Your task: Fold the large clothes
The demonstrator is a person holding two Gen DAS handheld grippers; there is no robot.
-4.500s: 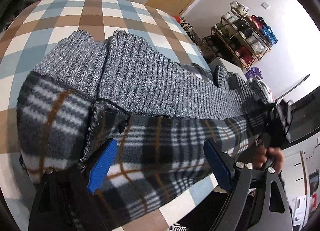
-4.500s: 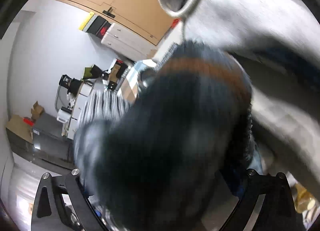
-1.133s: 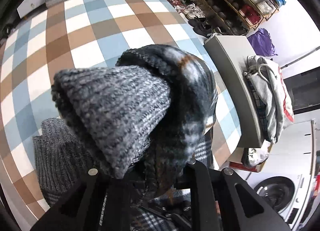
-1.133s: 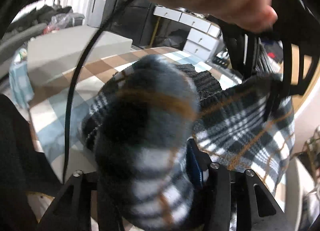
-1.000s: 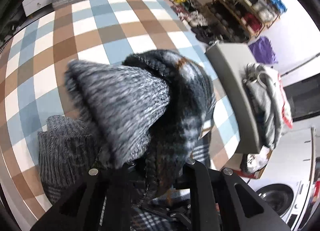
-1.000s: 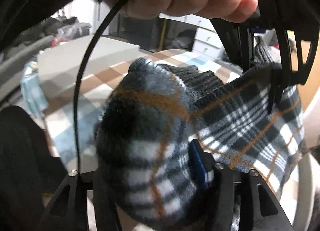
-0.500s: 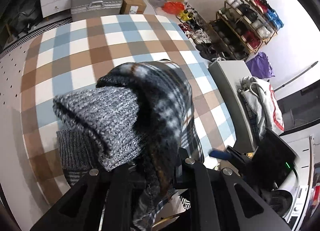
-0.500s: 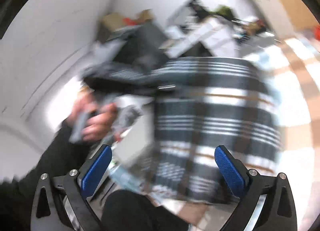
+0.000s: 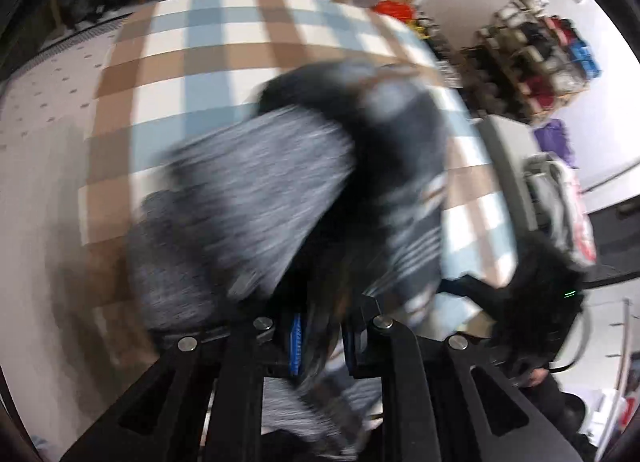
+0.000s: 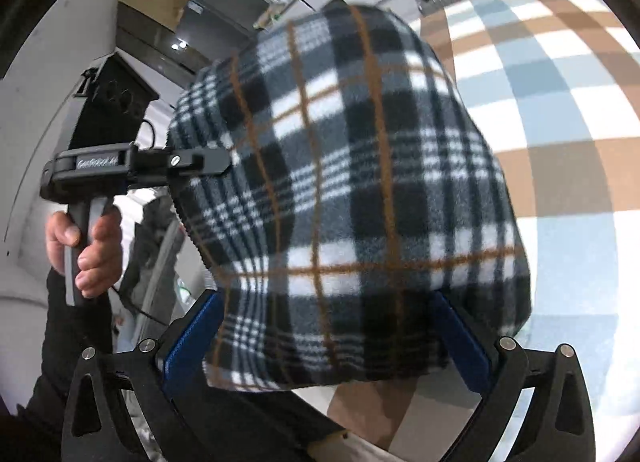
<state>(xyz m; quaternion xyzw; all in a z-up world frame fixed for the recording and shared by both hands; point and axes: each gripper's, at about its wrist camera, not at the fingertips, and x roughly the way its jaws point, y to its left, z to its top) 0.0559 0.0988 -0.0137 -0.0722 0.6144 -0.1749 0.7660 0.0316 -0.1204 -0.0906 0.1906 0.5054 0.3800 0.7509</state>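
Garment (image 10: 352, 189) clamped in left claw (image 9: 320, 336); right claw (image 10: 328, 336) spread

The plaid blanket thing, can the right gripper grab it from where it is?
Probably yes. The right gripper is open, with the plaid garment bulging between its blue pads and nothing in between.

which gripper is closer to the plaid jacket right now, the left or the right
Left. The left gripper is clamped on the plaid jacket, fabric pinched between its fingers. The right gripper is open, its fingers straddling the jacket's near edge without gripping.
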